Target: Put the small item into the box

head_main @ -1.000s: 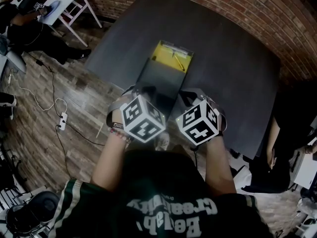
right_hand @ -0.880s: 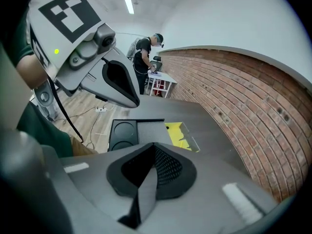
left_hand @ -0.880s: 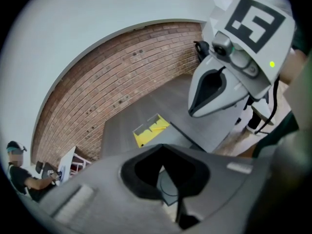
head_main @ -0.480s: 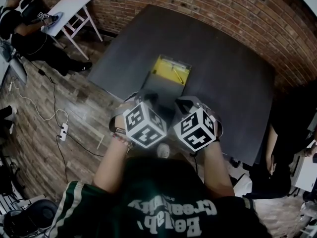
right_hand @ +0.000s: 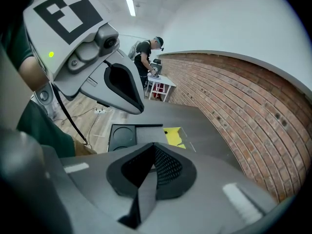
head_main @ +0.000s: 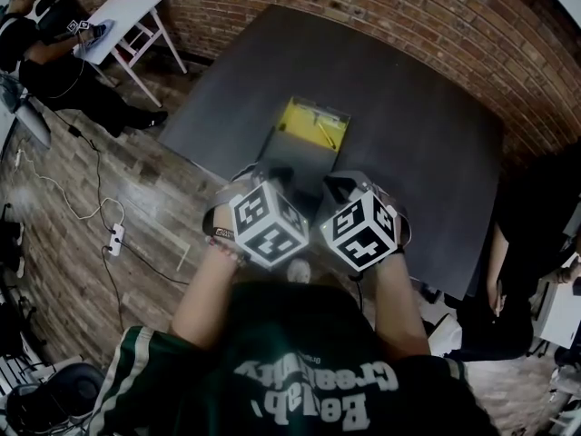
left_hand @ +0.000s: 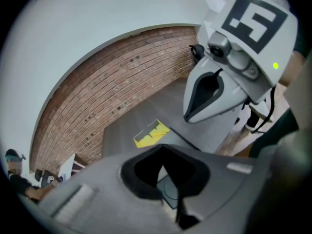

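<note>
a slim stick [head_main: 324, 135] lies slanted in the yellow-lined box [head_main: 298, 123]. i cannot tell whether that is the small item, and no other loose piece shows near the box, so look in before you reach. the box's flat dark flap [right_hand: 122, 136], with round recesses, opens toward you. nearer you than the box, the left gripper [head_main: 272, 175] and right gripper [head_main: 338, 187] are closed on nothing.

On the dark grey rectangular table [head_main: 418, 143], the open yellow-lined box [head_main: 313, 123] lies against the far end of a flat dark tray [head_main: 295, 157], a white folding table [head_main: 127, 12] standing far left.
</note>
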